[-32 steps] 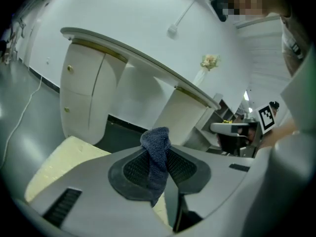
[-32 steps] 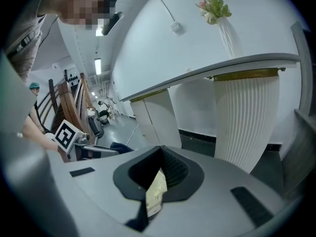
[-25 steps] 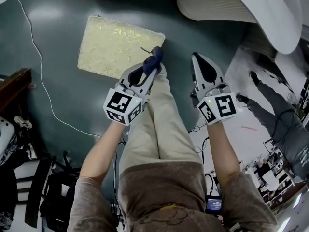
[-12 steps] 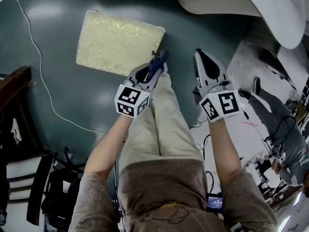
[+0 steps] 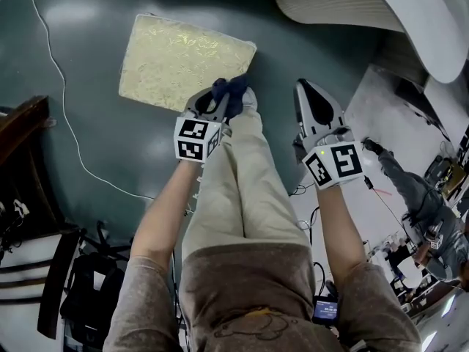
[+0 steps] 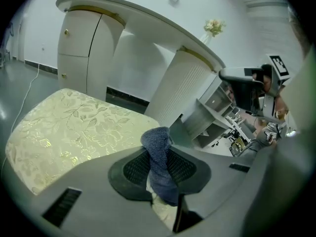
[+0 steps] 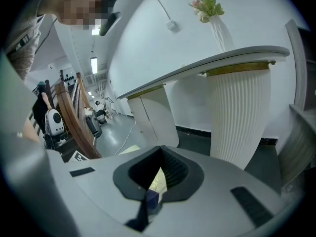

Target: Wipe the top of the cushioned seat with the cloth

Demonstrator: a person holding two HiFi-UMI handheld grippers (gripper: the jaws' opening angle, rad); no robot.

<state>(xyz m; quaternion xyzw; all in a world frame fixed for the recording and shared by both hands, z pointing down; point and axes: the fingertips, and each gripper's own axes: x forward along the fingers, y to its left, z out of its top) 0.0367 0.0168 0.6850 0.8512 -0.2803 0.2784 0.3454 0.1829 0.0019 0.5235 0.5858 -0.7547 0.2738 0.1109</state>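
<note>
A pale gold brocade cushioned seat (image 5: 183, 61) lies on the dark green floor ahead of me. My left gripper (image 5: 220, 100) is shut on a bunched blue cloth (image 5: 231, 94), which sits at the seat's near right edge. In the left gripper view the cloth (image 6: 158, 149) stands up between the pads of the left gripper (image 6: 160, 157), with the seat (image 6: 74, 132) just beyond and to the left. My right gripper (image 5: 308, 94) hangs to the right of my leg, jaws together and nothing in them. In the right gripper view the right gripper (image 7: 158, 181) shows only a sliver of seat and cloth.
A white cable (image 5: 58, 101) runs across the floor left of the seat. A white curved counter (image 5: 352, 6) with a ribbed column (image 6: 182, 83) stands behind. A dark wooden chair (image 5: 22, 130) is at the left. A person (image 5: 418, 189) stands at the right.
My left gripper has swung more upright and moved forward, bringing the blue cloth up to the seat's near right edge. The right gripper has barely moved.
</note>
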